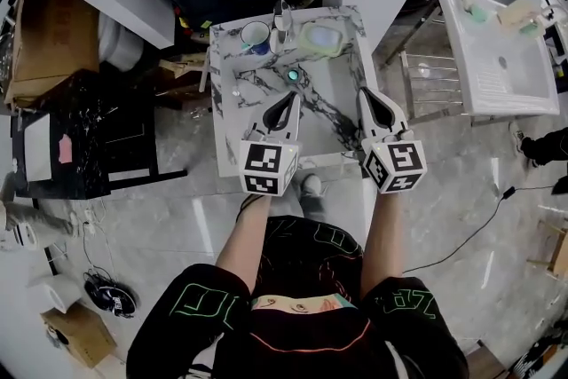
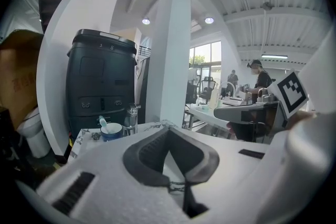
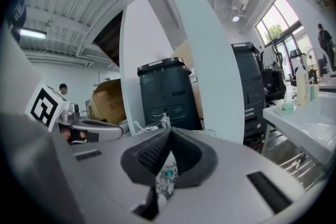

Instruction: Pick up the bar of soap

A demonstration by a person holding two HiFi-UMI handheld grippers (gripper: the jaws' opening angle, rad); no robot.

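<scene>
Nothing of the pick is done yet, as far as I can judge. In the head view the bar of soap (image 1: pixel 321 39) lies near the top centre of the frame, at the far right corner of the marble-patterned washstand (image 1: pixel 232 130). It looks like a pale block in a greenish soap dish (image 1: pixel 304 31), though I cannot separate the two cleanly from here. No gripper touches it.

My left gripper (image 1: pixel 290 96) hangs over the middle of the washstand, just below the teal drain plug (image 1: pixel 293 75), and well short of the soap. My right gripper (image 1: pixel 366 93) is at the washstand's right edge, below the soap in the frame and also apart from it.

Both sets of jaws are pressed together with nothing between them. In the left gripper view the left gripper (image 2: pixel 169 131) has its dark pads meeting at the tip, and I see a blue cup (image 2: pixel 111 130) and the tap (image 2: pixel 130 117) at centre left, but no soap. In the right gripper view the right gripper (image 3: pixel 169 131) is likewise closed, and only the drain plug shows through the slit under the pads.

What remains is everything: choose a gripper, most likely the right since it sits nearer, spread its jaws, carry it up the frame to the dish, close on the bar and lift.
</scene>
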